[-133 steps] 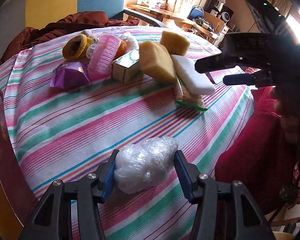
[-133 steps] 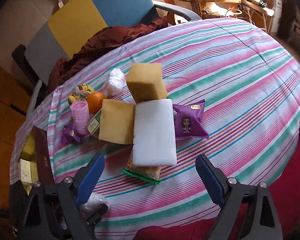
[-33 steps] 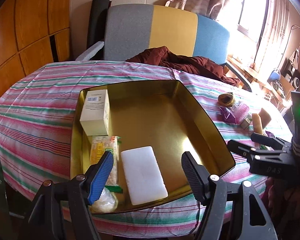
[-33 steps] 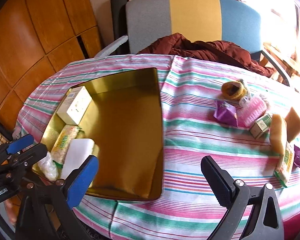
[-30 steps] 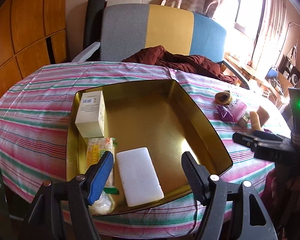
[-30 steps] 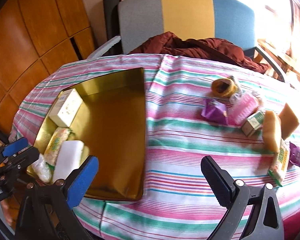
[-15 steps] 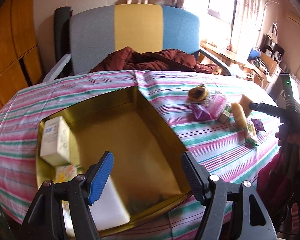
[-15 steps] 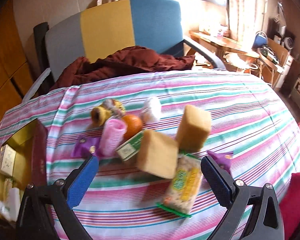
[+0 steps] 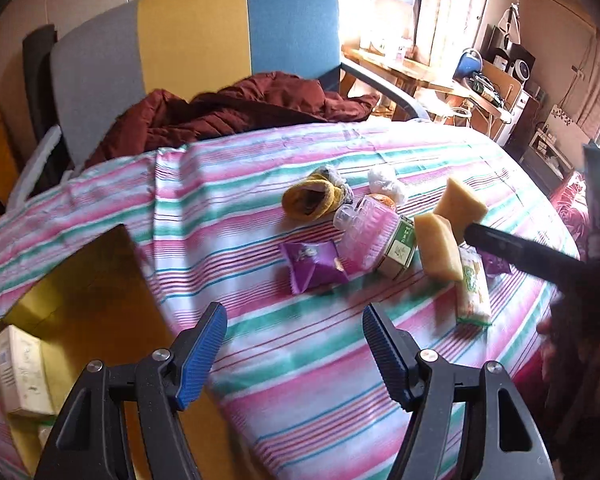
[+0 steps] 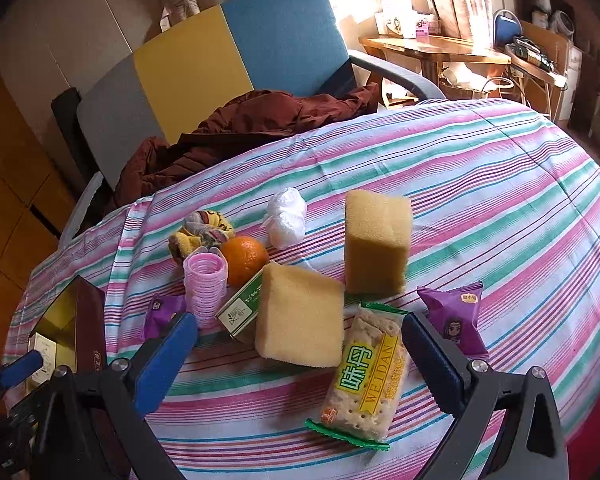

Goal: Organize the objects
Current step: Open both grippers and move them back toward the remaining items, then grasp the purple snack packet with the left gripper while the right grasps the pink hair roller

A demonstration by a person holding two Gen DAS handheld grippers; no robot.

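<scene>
Right wrist view: right gripper (image 10: pixel 300 354) jaws gaped empty over cracker packet (image 10: pixel 366 372).
Left gripper (image 9: pixel 294 350): jaws wide, empty.
Advice: straddle the packet's narrow width.

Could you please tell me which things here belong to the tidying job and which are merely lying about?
Job: cracker packet, sponges, orange, purple snack, green box, gold tin.
Lying about: maroon jacket, chair, side table.

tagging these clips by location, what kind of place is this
Most likely a lived-in room at home, perhaps a living or dining room. A round table under a pink, green and white striped tablecloth holds household bits, a grey, yellow and blue armchair carries a maroon jacket, and a cluttered wooden side table stands by the curtained window.
</scene>
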